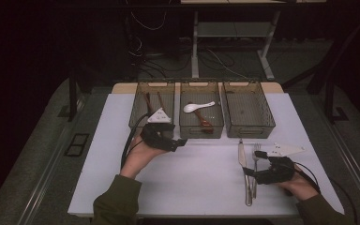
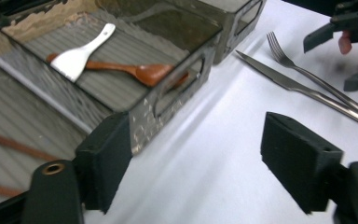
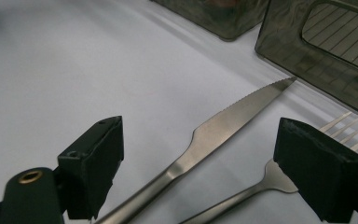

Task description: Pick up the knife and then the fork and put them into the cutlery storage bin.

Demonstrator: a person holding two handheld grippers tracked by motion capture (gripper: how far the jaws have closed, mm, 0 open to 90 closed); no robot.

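Note:
A steel knife [image 1: 243,161] and a fork [image 1: 256,149] lie side by side on the white table [image 1: 192,183] at the right. My right gripper [image 1: 253,163] is open just above them, with the knife [image 3: 233,116] between its jaws and the fork [image 3: 279,179] by the right jaw. My right gripper [image 3: 198,140] holds nothing. My left gripper [image 1: 179,143] hovers open and empty at the front of the middle bin [image 1: 201,131]. In the left gripper view my left gripper [image 2: 200,154] spans bare table beside that bin's corner [image 2: 168,107].
Three dark bins stand in a row at the back. The left bin [image 1: 138,115] holds brown sticks [image 1: 148,101]. The middle one holds a white spoon [image 1: 198,107] and a wooden spoon [image 1: 204,121]. The right bin [image 1: 251,132] has nothing in it.

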